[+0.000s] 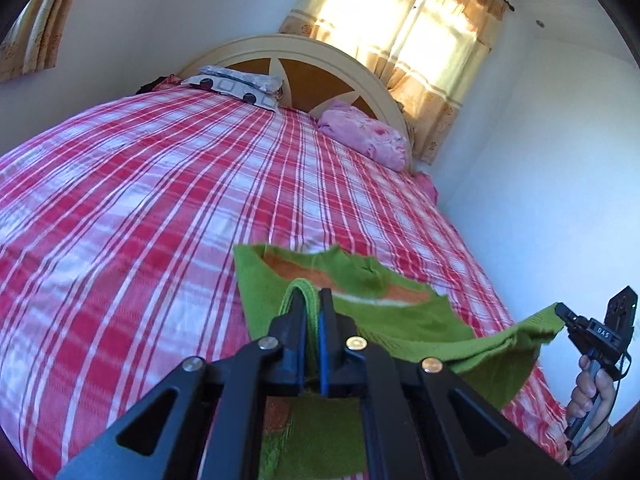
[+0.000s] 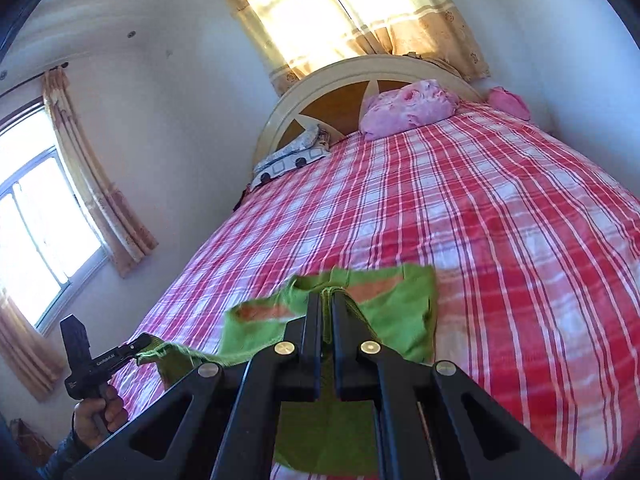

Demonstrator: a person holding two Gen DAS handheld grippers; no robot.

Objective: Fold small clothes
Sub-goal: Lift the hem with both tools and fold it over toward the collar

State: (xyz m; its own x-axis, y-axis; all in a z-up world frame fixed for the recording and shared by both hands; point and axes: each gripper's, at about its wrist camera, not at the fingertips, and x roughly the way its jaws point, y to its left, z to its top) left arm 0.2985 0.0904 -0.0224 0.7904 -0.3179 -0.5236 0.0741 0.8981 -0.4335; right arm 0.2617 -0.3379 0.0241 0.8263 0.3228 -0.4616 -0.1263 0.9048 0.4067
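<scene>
Both grippers, left (image 1: 310, 294) and right (image 2: 327, 294), pinch the green garment (image 1: 404, 320) above the bed (image 1: 140, 184)

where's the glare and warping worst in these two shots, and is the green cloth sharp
Left wrist view: the curtained window blows out to white, and the bed bulges from fisheye. Right wrist view: the same window glares, and the side window is washed out; the green garment looks slightly soft.
</scene>
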